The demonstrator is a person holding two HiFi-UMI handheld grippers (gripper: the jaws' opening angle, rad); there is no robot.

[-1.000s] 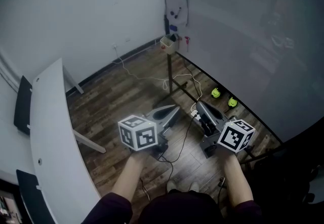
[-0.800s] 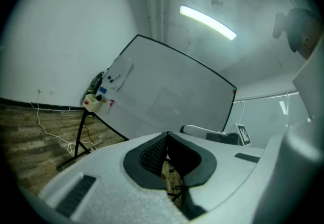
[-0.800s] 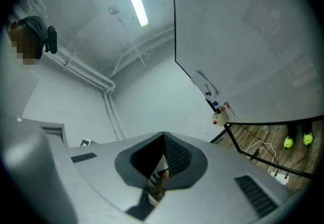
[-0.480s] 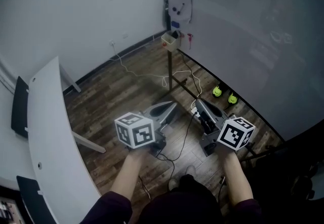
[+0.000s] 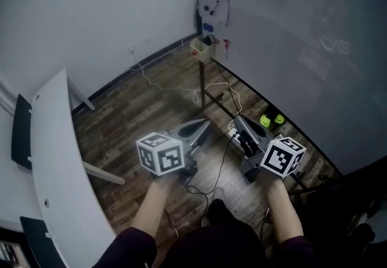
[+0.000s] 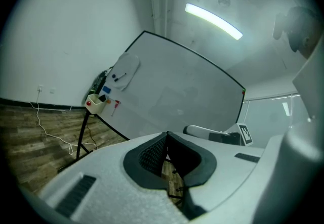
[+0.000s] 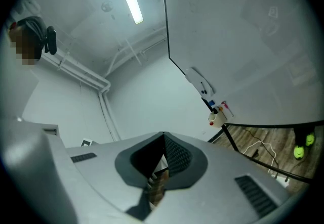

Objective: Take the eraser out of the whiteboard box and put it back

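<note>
Left claw (image 5: 205,124) and right claw (image 5: 237,122), shut, neared whiteboard box (image 5: 203,49).

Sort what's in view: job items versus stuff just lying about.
Job: whiteboard box at the whiteboard corner; left gripper and right gripper, both shut, empty. The eraser itself is not discernible.

Lying about: white cable on the floor; green objects; curved white table.

Your whiteboard box (image 5: 203,49) shows too small to tell its contents; the eraser cannot be picked out. The whiteboard (image 5: 290,49) runs off the top and right edges. The worktop (image 5: 57,158) is cut off at the bottom edge.
</note>
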